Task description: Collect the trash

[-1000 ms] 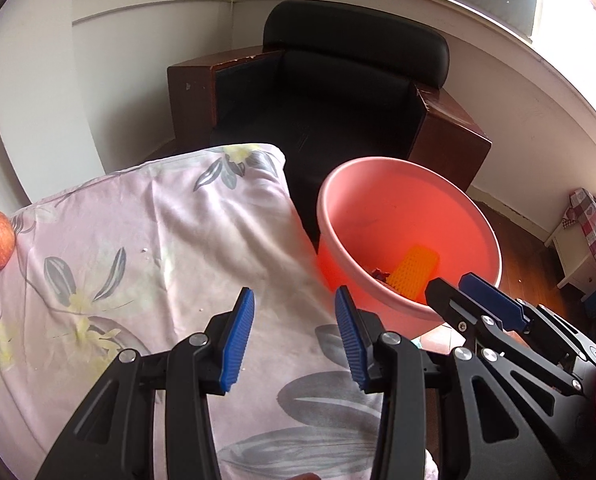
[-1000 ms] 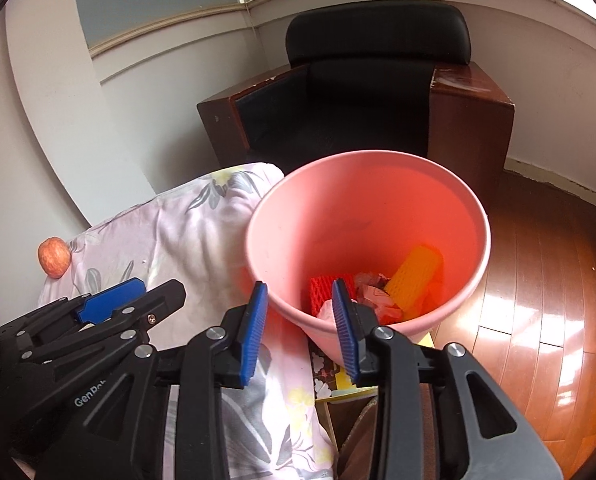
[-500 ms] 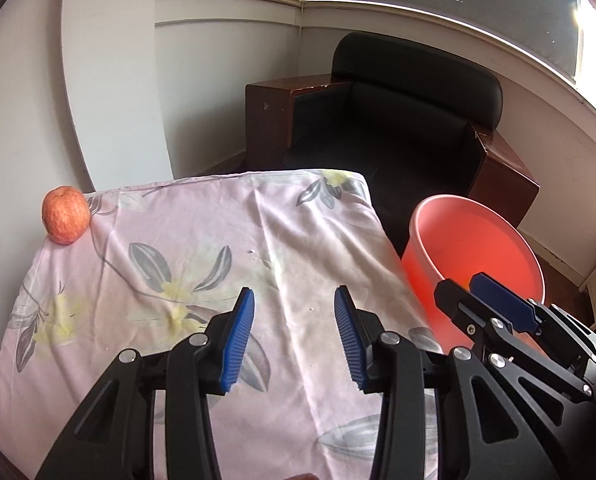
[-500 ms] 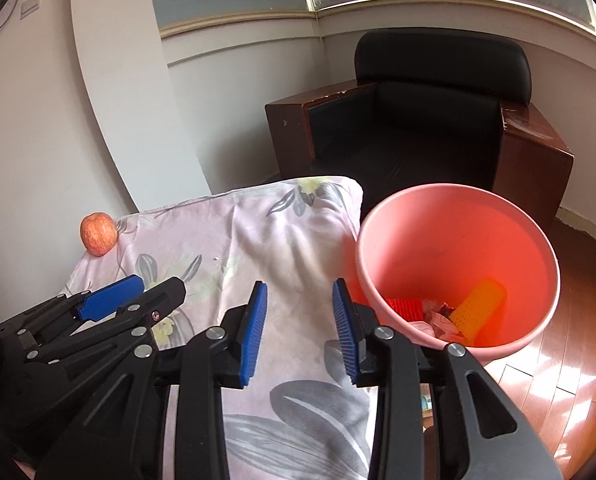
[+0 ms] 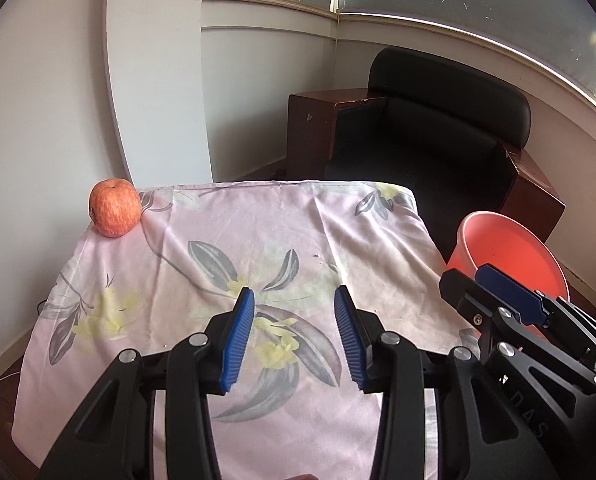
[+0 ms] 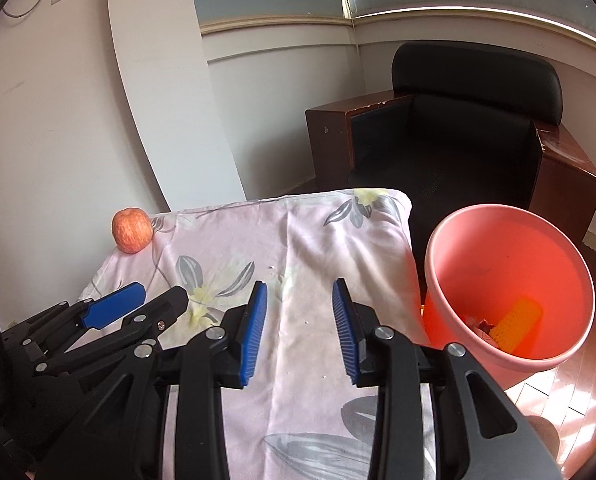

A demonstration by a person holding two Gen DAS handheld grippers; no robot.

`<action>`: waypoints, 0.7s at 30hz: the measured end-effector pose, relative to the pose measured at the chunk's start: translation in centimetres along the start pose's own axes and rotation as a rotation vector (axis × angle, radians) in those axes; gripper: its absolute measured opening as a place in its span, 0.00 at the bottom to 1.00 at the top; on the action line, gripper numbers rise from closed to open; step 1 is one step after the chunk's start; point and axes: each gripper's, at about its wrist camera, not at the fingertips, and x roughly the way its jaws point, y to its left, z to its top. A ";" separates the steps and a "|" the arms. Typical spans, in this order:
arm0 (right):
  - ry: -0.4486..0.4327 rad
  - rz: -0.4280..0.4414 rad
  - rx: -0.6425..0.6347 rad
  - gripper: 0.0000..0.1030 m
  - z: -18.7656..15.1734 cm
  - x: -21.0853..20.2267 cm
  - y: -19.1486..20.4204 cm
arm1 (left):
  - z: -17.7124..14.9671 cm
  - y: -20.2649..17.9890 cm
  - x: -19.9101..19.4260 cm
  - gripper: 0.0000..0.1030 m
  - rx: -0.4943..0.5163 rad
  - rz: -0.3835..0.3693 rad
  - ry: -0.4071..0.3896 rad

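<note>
A pink bucket [image 6: 510,280] stands on the floor at the table's right side, with yellow foam netting [image 6: 518,322] and crumpled scraps in its bottom. The same bucket [image 5: 510,248] shows at the right of the left wrist view. Both grippers hover over the near part of the flowered pink tablecloth [image 5: 226,248]. My left gripper [image 5: 294,336] is open with nothing between its blue pads. My right gripper [image 6: 298,330] is open and empty too. A red apple [image 5: 115,207] sits at the table's far left corner, well ahead of both grippers; in the right wrist view the apple [image 6: 132,230] is smaller.
A black armchair with brown wooden sides [image 6: 458,132] stands behind the table and bucket. White walls close the left and back. Wooden floor [image 6: 558,400] lies to the right of the bucket. A few tiny crumbs [image 6: 272,268] dot the cloth.
Both grippers have swung left, away from the bucket and over the table. The bucket has slid to the right of both views and the apple has come further into view. The jaws kept their width.
</note>
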 end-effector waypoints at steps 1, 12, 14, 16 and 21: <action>-0.001 0.003 0.000 0.33 0.0 0.0 0.1 | 0.0 0.1 -0.1 0.39 -0.003 0.002 -0.002; 0.009 0.008 -0.006 0.33 -0.4 0.4 0.9 | -0.4 1.0 -0.2 0.39 -0.008 0.008 -0.002; 0.011 0.005 -0.006 0.33 -0.5 0.4 0.9 | -0.4 1.0 -0.2 0.39 -0.008 0.007 -0.002; 0.014 0.002 -0.007 0.33 -0.6 0.5 0.9 | -0.5 1.0 -0.2 0.39 -0.010 0.006 -0.001; 0.019 -0.005 -0.005 0.34 -0.7 0.6 0.9 | -0.7 0.9 -0.2 0.39 -0.005 0.002 0.003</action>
